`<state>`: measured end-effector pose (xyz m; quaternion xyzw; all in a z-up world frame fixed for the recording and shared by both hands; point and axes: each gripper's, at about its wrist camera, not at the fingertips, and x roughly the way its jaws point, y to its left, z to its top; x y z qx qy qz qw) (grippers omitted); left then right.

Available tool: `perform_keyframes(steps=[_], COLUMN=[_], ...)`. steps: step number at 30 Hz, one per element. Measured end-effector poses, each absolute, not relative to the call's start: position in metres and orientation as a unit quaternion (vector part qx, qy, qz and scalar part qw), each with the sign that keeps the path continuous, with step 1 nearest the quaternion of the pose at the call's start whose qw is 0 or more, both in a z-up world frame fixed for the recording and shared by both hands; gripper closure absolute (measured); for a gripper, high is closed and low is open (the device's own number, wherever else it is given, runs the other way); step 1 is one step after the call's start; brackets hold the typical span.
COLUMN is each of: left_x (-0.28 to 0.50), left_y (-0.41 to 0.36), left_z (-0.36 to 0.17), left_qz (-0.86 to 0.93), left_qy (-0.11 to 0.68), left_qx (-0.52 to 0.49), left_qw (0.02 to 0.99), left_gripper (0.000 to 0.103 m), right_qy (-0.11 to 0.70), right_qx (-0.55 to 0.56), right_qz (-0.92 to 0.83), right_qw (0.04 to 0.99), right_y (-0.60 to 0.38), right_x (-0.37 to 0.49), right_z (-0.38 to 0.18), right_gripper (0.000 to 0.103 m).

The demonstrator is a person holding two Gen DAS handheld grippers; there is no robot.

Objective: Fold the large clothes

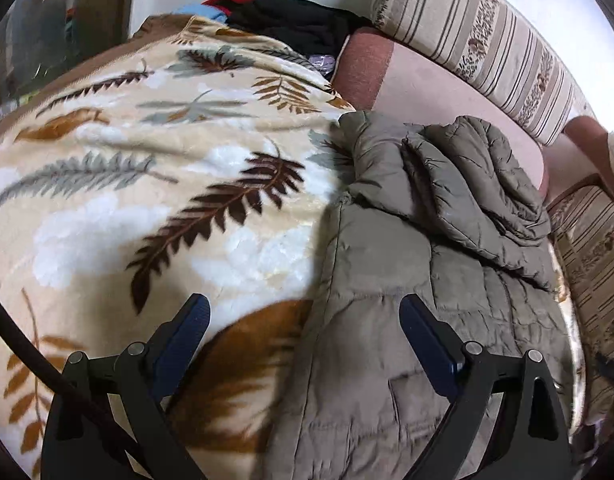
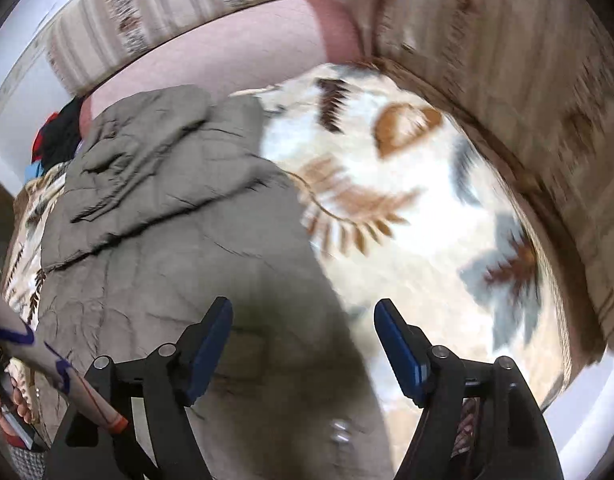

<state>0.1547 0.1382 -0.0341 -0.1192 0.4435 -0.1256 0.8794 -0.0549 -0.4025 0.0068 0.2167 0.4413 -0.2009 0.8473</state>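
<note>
Olive quilted jacket (image 1: 427,280) fills the lower right of the left view, sleeve folded across it, on the leaf blanket (image 1: 167,184); left gripper (image 1: 305,320) spread wide, empty; right gripper (image 2: 303,320) spread too, empty, over the jacket's edge; puffy fabric may spring open, or blanket get pinched along

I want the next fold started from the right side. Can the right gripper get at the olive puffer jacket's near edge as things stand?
Probably yes. The right gripper hangs open and empty just above the olive puffer jacket, which lies flat on the leaf-print blanket. Nothing lies between the jaws and the jacket's edge, though this view is blurred.
</note>
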Motion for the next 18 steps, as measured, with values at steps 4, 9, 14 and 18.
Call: perform_keyframes(steps=[4, 9, 14, 18], left_x=[0.148, 0.151, 0.155, 0.143], left_y=[0.154, 0.147, 0.136, 0.127], left_z=[-0.049, -0.070, -0.078, -0.085], left_qz=[-0.158, -0.172, -0.235, -0.287], left_qy=[0.484, 0.524, 0.542, 0.555], left_qx=[-0.182, -0.178, -0.206, -0.227], left_qw=[0.841, 0.815, 0.780, 0.747], left_gripper=[0.008, 0.008, 0.008, 0.008], right_qy=[0.437, 0.431, 0.427, 0.423], right_qx=[0.257, 0.285, 0.330, 0.355], right_qz=[-0.183, -0.156, -0.109, -0.086], right_qw=[0.843, 0.842, 0.835, 0.829], right_y=[-0.413, -0.416, -0.417, -0.420], right_x=[-0.073, -0.070, -0.064, -0.067], right_z=[-0.020, -0.044, -0.061, -0.074], right_gripper=[0.025, 0.025, 0.023, 0.023])
